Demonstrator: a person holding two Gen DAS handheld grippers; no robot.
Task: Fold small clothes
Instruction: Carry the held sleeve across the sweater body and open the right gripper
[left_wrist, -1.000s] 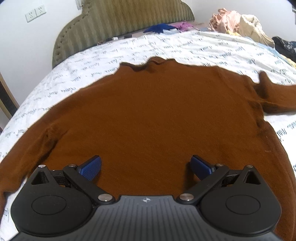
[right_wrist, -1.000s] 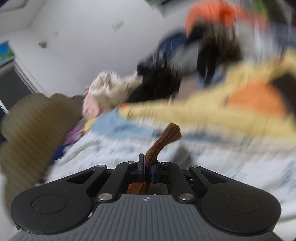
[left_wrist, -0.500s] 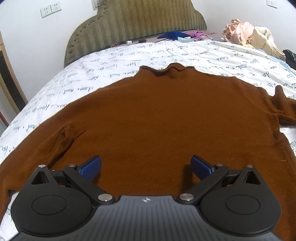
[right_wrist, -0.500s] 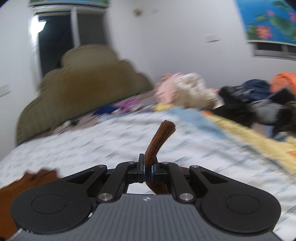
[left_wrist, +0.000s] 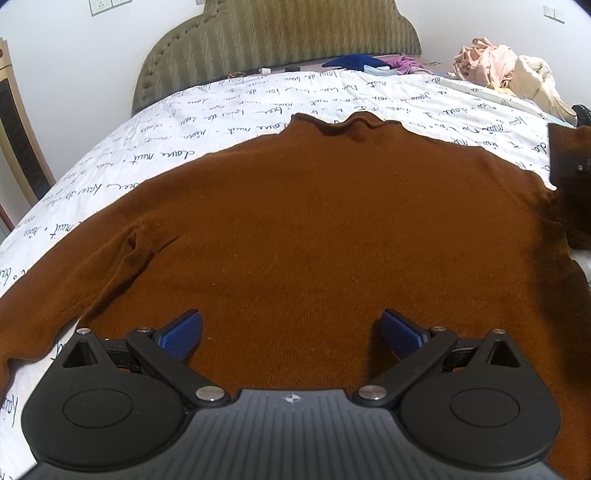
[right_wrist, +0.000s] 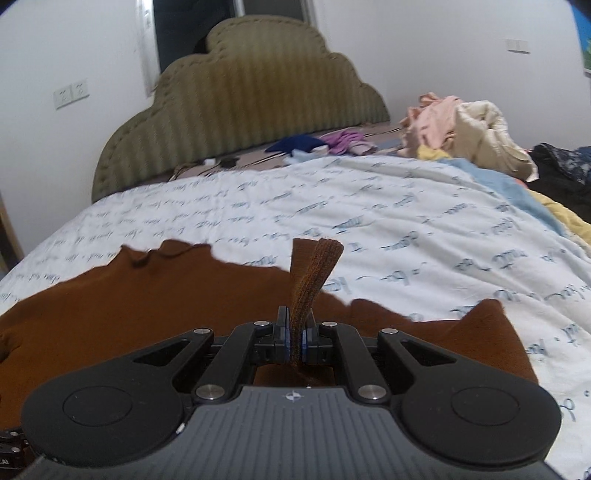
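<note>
On bed (left_wrist: 258, 107) | left tongs (left_wrist: 291, 332) spread, empty | right tongs (right_wrist: 294, 339) pinching sweater (left_wrist: 314, 229) cuff (right_wrist: 314, 273)

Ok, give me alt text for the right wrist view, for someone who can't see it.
The right gripper is shut on the ribbed cuff of a brown sweater spread on a script-printed white bedsheet. An olive headboard and piled clothes sit behind.

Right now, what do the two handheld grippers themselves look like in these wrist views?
Both look identical. The left gripper and right gripper have matte black bodies: a ribbed grey-black centre plate with a small white star-like mark, two rounded lobes with oval recesses, and black link arms joined by silver pins. The finger pads are blue and textured. No cables, hands or sleeves are visible.
</note>
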